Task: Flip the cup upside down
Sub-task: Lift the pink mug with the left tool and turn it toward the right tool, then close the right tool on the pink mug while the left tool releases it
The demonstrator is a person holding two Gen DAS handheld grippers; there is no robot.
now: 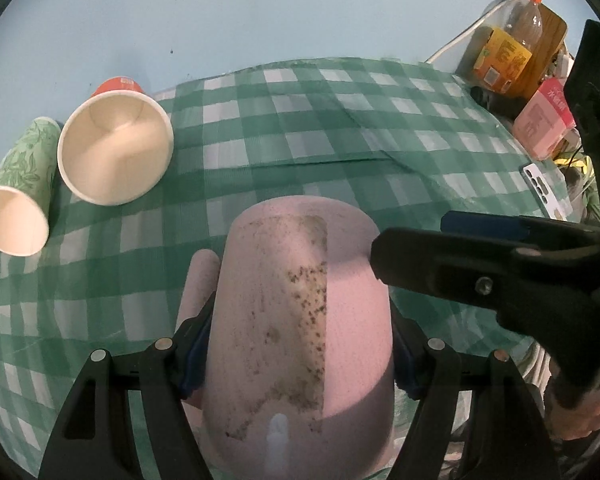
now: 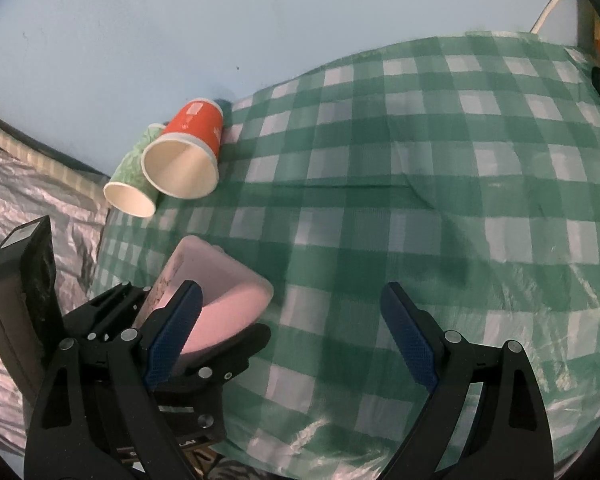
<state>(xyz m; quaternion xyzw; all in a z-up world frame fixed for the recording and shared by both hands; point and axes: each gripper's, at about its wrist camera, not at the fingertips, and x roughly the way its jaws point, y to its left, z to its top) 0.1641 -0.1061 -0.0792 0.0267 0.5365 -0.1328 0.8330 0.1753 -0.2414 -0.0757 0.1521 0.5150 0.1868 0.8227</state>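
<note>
My left gripper (image 1: pixel 300 344) is shut on a pink cup (image 1: pixel 300 320) with a worn brown patch; its base points away from me, above the green checked tablecloth (image 1: pixel 340 128). In the right wrist view the pink cup (image 2: pixel 220 288) sits tilted in the left gripper (image 2: pixel 204 344) at the lower left. My right gripper (image 2: pixel 292 304) is open and empty, over the cloth beside the pink cup; it shows in the left wrist view at the right (image 1: pixel 460 240). A red paper cup (image 1: pixel 116 148) (image 2: pixel 184 152) and a green patterned cup (image 1: pixel 18 188) (image 2: pixel 134 176) lie on their sides.
At the far right edge stand a drink bottle (image 1: pixel 528 24), a yellow box (image 1: pixel 500 60), a pink carton (image 1: pixel 544 120) and a white phone (image 1: pixel 544 192). A blue wall (image 2: pixel 180 20) backs the table. Crinkled silver fabric (image 2: pixel 28 200) lies off the left edge.
</note>
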